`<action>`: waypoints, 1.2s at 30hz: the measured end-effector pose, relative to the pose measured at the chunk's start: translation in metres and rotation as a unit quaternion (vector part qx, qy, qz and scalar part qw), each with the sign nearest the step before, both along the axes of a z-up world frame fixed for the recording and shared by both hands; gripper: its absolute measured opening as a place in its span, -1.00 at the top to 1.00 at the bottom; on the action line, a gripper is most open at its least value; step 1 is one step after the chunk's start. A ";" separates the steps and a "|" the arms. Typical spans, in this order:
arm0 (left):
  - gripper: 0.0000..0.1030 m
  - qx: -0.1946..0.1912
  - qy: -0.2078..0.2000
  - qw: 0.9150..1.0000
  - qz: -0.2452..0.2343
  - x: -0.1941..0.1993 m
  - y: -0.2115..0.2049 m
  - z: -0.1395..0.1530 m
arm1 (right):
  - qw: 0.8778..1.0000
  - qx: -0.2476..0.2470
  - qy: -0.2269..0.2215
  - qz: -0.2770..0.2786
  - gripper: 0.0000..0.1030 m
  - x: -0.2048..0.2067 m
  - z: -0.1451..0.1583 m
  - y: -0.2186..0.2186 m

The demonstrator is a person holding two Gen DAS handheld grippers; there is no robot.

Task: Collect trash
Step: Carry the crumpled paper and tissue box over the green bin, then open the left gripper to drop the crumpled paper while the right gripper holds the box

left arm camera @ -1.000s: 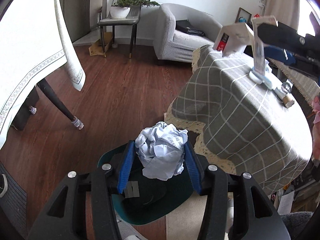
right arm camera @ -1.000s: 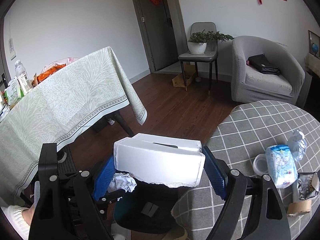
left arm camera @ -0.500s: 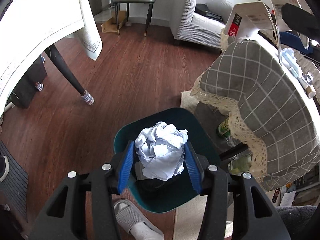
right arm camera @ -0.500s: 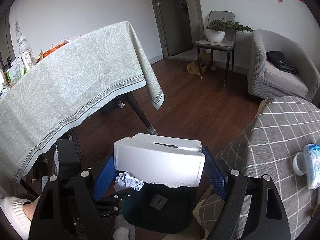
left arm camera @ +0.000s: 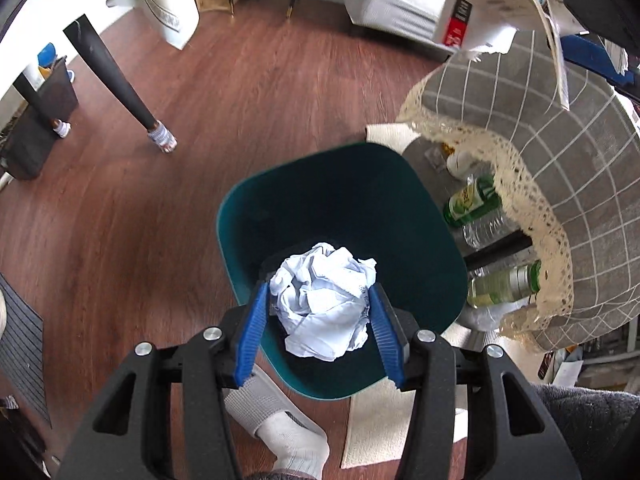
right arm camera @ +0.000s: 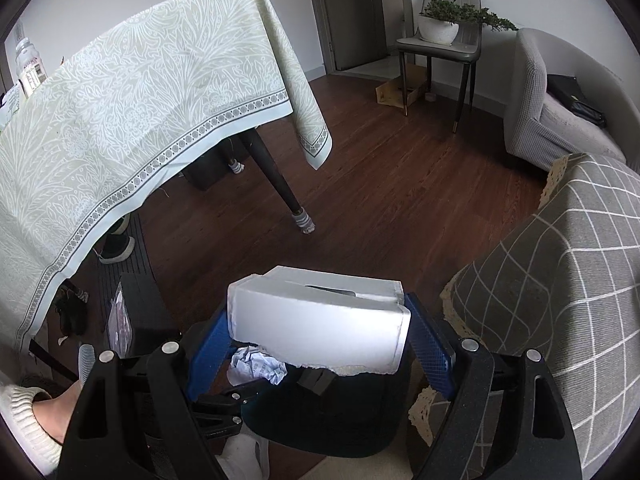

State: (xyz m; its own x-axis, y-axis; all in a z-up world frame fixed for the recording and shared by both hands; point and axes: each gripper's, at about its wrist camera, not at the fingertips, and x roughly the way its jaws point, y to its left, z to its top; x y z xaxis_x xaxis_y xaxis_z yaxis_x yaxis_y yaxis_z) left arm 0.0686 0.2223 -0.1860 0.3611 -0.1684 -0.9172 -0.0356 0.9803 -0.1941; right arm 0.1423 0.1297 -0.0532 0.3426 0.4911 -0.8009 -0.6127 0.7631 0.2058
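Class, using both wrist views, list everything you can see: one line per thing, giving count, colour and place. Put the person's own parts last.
crumpled paper: one, pale blue, between the left pads, over the bin
white box: one, torn edge, between the right pads
bin: one, dark teal, on the floor
bottles: at least three, green and clear, under the checked table
checked table: one, grey cloth with lace trim, right
leaf-pattern table: one, pale green cloth, left
armchair: one, grey, far right
chair with potted plant: one, grey, by the door
left hand-held gripper: black, blue pads, gripping the paper
right hand-held gripper: black, blue pads, gripping the box
foot: one, white sock, beside the bin
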 end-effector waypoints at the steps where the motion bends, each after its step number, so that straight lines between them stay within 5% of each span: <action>1: -0.06 0.002 0.002 1.000 -0.001 0.000 -0.001 -0.003 | 1.000 -0.003 0.003 0.000 -0.62 0.000 -0.003 0.001; 4: -0.37 0.002 0.007 1.000 -0.006 0.001 -0.002 -0.009 | 1.000 -0.011 0.007 0.002 -0.62 0.001 -0.009 0.005; 18: -0.41 0.015 -0.044 0.999 0.020 -0.010 0.015 0.021 | 0.997 -0.057 0.047 0.003 -0.61 0.011 -0.052 0.018; 29: -0.39 0.043 -0.107 0.993 0.038 -0.021 0.031 0.067 | 0.990 -0.112 0.088 0.011 -0.61 0.008 -0.096 0.026; 36: -0.09 0.029 -0.133 0.990 0.037 -0.021 0.030 0.090 | 0.983 -0.144 0.115 0.017 -0.62 0.006 -0.121 0.027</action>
State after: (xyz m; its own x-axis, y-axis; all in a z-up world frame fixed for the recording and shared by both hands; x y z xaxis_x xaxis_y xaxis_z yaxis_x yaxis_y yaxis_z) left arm 0.0480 0.2523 -0.0957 0.6001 -0.0817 -0.7957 -0.0639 0.9867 -0.1496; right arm 0.1486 0.1567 -0.1745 0.1228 0.2407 -0.9628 -0.6018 0.7895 0.1206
